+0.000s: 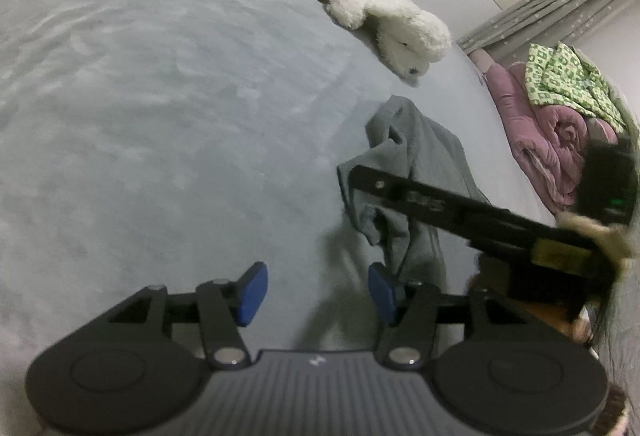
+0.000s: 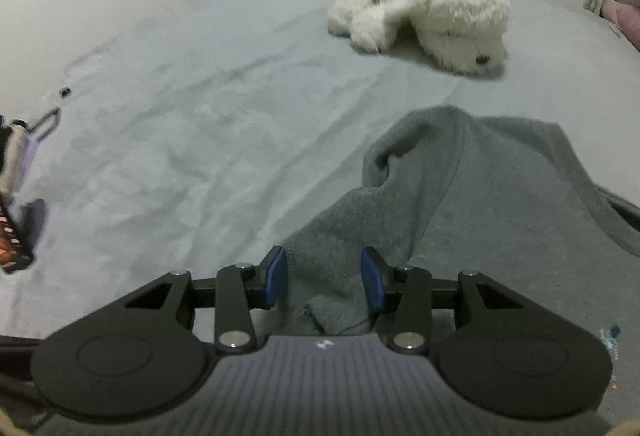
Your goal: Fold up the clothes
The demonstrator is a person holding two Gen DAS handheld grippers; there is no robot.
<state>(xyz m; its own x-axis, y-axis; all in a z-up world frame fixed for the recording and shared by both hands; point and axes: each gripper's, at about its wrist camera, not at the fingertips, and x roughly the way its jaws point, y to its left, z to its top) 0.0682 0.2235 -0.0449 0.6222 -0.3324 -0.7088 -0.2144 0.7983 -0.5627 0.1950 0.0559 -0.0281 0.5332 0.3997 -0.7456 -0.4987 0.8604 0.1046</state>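
My right gripper has its jaws apart around a fold of the gray garment, which lies crumpled on the bed. My left gripper hangs open over bare sheet, near a white plush dog.

Left tool spread apart over the bed; right tool seemingly pinches the gray garment.

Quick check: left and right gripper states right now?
Left gripper: open, holding nothing.
Right gripper: open around a fold of the grey garment, not clamped.
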